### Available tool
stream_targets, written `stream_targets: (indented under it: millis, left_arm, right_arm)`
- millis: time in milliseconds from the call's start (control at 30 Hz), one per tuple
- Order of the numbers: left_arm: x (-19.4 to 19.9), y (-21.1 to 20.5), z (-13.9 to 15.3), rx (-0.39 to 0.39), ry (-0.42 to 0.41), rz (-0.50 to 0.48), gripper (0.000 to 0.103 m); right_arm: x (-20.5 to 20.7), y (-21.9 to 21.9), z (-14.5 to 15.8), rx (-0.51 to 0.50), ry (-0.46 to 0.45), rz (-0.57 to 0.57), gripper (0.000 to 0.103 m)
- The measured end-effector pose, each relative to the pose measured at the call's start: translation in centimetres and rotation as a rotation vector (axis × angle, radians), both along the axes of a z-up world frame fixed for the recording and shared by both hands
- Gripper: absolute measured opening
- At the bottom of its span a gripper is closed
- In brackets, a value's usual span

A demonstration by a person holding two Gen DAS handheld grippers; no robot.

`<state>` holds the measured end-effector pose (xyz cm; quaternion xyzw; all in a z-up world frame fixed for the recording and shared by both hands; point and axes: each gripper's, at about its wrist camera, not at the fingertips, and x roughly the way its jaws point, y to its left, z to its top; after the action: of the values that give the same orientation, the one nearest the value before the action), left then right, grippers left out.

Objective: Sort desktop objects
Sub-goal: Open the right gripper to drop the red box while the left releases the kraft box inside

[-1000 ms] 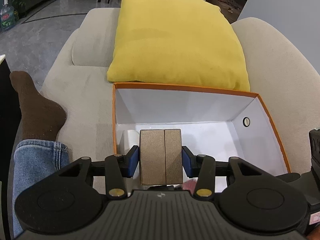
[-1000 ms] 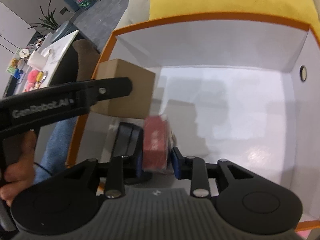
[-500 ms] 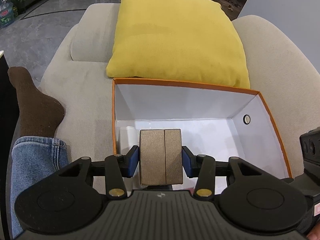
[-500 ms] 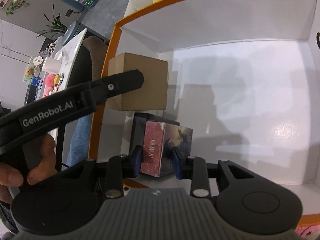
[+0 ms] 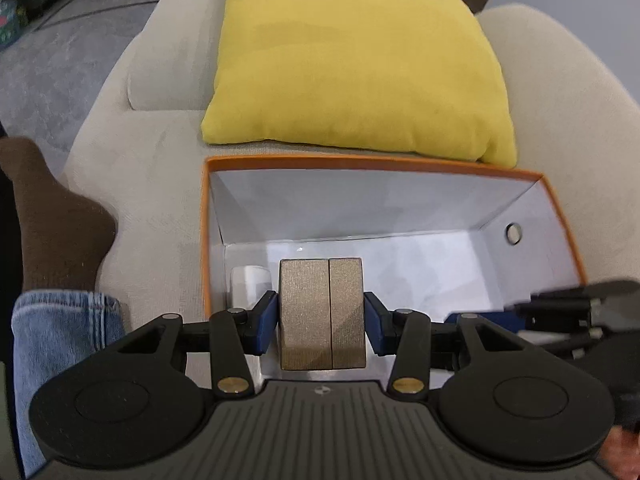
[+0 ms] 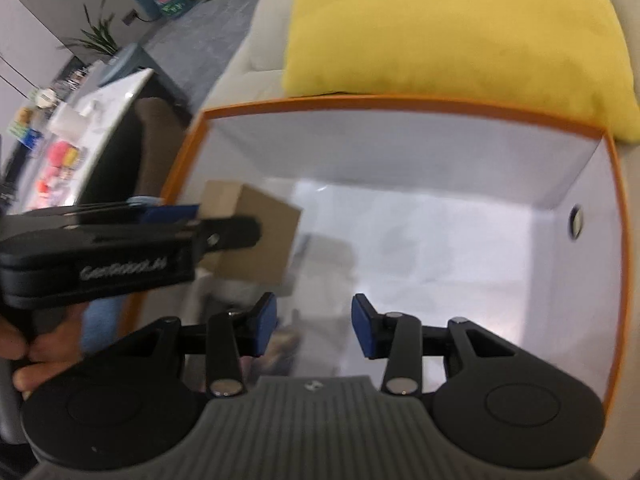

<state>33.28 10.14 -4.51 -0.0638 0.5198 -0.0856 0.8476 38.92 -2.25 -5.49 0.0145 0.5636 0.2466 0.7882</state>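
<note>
In the left wrist view, the left gripper (image 5: 321,316) was seen clamped on a brown cardboard box (image 5: 322,314), its two blue pads (image 5: 267,322) pressed against the box's opposite sides and the box held upright between them, over the near left part of an orange-rimmed storage box (image 5: 372,162) with white inner walls. A small white object (image 5: 249,286) lay on the storage box floor at about 9 o'clock from the cardboard box, just beside it and partly hidden behind the left pad. A round eyelet (image 5: 513,233) was visible in the storage box wall at roughly 2 o'clock from the cardboard box. The storage box rested on a beige sofa (image 5: 152,168), with a yellow cushion (image 5: 356,64) touching its far rim at 12 o'clock. At 9 o'clock in the frame, a leg in blue jeans (image 5: 60,340) and a brown sock (image 5: 52,216) were seen on the sofa. In the right wrist view, which was blurred, the right gripper (image 6: 314,328) was shown with its blue pads (image 6: 364,332) apart and nothing between them, positioned above the storage box interior. A dark, indistinct object (image 6: 282,344) lay on the floor just beyond the gripper's left pad; what it was could not be told. The left gripper and its cardboard box appeared at 9 o'clock in that view.
</note>
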Motion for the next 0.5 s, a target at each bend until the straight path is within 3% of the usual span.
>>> stream_targets:
  millis: [167, 500]
  left_arm:
    - [0.4, -1.3, -0.3, 0.081, 0.021, -0.009, 0.052]
    - [0.8, -1.1, -0.3, 0.093, 0.085, -0.003, 0.051]
  right_arm:
    - [2.2, 0.6, -2.5, -0.038, 0.037, 0.012, 0.034]
    - [3.7, 0.6, -4.0, -0.061, 0.048, 0.024, 0.034]
